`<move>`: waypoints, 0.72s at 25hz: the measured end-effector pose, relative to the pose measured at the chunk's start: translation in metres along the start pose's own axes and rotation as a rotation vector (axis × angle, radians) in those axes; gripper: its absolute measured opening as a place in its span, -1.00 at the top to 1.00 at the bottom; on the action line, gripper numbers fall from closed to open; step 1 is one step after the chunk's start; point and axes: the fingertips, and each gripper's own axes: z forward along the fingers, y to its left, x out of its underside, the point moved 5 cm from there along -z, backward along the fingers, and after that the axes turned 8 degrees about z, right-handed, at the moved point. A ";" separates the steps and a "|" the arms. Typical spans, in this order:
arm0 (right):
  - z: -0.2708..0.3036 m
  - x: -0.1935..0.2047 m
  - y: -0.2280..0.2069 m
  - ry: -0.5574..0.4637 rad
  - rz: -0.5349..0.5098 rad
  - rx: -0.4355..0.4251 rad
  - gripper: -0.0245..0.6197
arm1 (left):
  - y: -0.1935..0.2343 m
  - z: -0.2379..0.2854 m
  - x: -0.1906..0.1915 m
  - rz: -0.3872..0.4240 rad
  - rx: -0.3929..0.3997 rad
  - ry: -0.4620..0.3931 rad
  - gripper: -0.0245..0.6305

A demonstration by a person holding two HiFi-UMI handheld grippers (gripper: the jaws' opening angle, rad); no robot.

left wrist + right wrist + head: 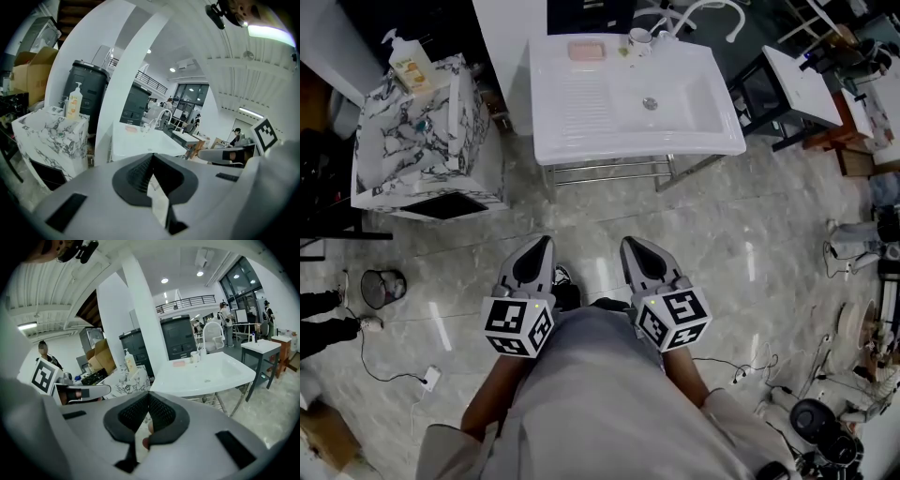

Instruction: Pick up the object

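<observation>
Facing the sink [628, 145] — left hand-held gripper [545, 242] and right hand-held gripper [629, 244] pressed together, empty — wire bin [382, 287] only from overhead

The glossy grey floor [609, 206] is carrying a white washbasin [581, 131] on a metal frame and, just beside it at the left, a marble-patterned cabinet [422, 141]. A pink soap dish [586, 51] and a cup [639, 38] are sitting on the basin's back rim. A pump bottle [408, 64] is standing upright on the cabinet. A wire wastebasket [382, 286] is standing on the floor at the left
</observation>
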 end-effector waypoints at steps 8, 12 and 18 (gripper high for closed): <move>0.030 -0.006 0.006 0.011 -0.004 0.011 0.90 | 0.029 0.005 0.000 -0.017 -0.011 0.008 0.92; 0.042 -0.010 0.008 0.017 -0.006 0.015 0.90 | 0.040 0.007 -0.001 -0.030 -0.022 0.012 0.92; 0.064 -0.029 0.006 0.006 -0.042 0.018 0.90 | 0.054 0.023 -0.012 -0.027 -0.029 -0.002 0.92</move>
